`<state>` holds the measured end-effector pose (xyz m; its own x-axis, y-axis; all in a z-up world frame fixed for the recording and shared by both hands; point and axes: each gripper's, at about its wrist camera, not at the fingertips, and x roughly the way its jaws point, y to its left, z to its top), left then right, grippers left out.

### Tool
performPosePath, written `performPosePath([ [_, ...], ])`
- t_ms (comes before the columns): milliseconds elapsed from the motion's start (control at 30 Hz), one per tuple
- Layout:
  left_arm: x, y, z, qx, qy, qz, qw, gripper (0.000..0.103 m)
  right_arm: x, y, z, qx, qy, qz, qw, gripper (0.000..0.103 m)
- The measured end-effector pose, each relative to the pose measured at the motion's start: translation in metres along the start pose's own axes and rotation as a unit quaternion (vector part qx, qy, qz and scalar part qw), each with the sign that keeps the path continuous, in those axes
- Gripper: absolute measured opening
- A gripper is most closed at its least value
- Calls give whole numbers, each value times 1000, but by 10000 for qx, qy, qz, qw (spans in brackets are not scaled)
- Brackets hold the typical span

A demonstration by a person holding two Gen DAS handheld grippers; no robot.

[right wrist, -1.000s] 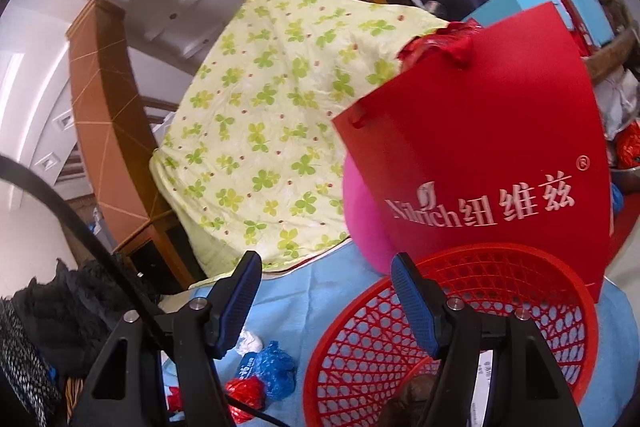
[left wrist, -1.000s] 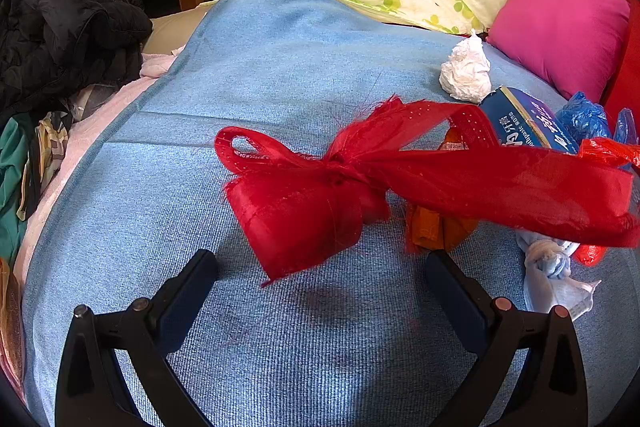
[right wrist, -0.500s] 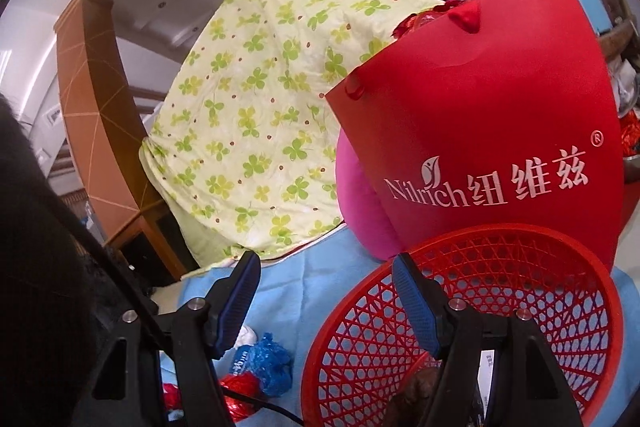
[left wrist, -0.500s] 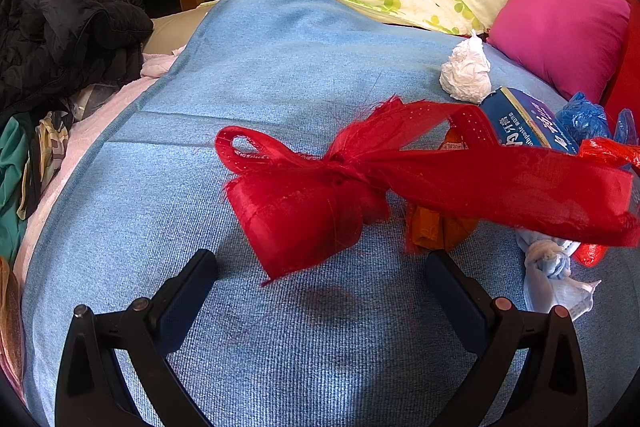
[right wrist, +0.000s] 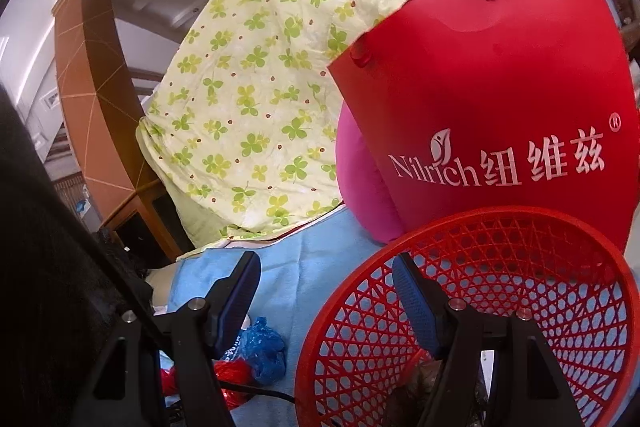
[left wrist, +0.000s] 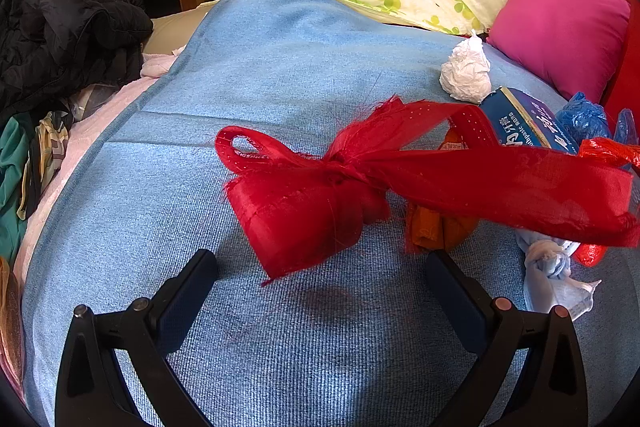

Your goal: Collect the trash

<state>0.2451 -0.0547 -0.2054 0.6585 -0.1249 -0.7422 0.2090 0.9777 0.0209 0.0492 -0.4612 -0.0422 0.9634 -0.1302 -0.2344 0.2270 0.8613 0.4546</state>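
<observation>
I am holding my left gripper [left wrist: 320, 267] spread wide and empty, hovering just near of the red ribbon bow [left wrist: 320, 195] lying on the blue blanket [left wrist: 280, 67]; neither pad is touching it. My right gripper [right wrist: 326, 291] is also standing released and gripping nothing, though its right finger is showing in front of the rim of the red mesh basket [right wrist: 520, 307], and whether it is touching that rim I cannot tell.

To take the bow well, I judge I should be closing on the knot at its middle, not on a loose tail, since the limp fabric would slip and drag the scraps beneath it.

The left view is showing the trash spread out: beyond the bow to the right, a crumpled white tissue ball [left wrist: 466, 71], a blue carton [left wrist: 528, 123], a blue plastic wad [left wrist: 584, 119], an orange wrapper [left wrist: 436, 227] partly under the ribbon and a knotted pale cloth scrap [left wrist: 552, 275]. The right view is missing most of these but is alone in showing the basket, with the red paper bag [right wrist: 500, 99] standing just behind it
</observation>
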Motion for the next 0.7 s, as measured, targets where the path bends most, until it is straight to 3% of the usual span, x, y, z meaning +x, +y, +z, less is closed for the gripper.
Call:
performPosePath([
  [300,0,0,0,-3,1,5,10000,103,4,30,-10,-557,202,198,9980,72],
  [533,0,-1,0,-5,2,9,10000,103,-17,50,-18,-1094,-452,5,9930,72],
  [700,0,-1,0,-8,3,10,10000,103,-18,59,-21,-1242,-527,-108,9908,72],
])
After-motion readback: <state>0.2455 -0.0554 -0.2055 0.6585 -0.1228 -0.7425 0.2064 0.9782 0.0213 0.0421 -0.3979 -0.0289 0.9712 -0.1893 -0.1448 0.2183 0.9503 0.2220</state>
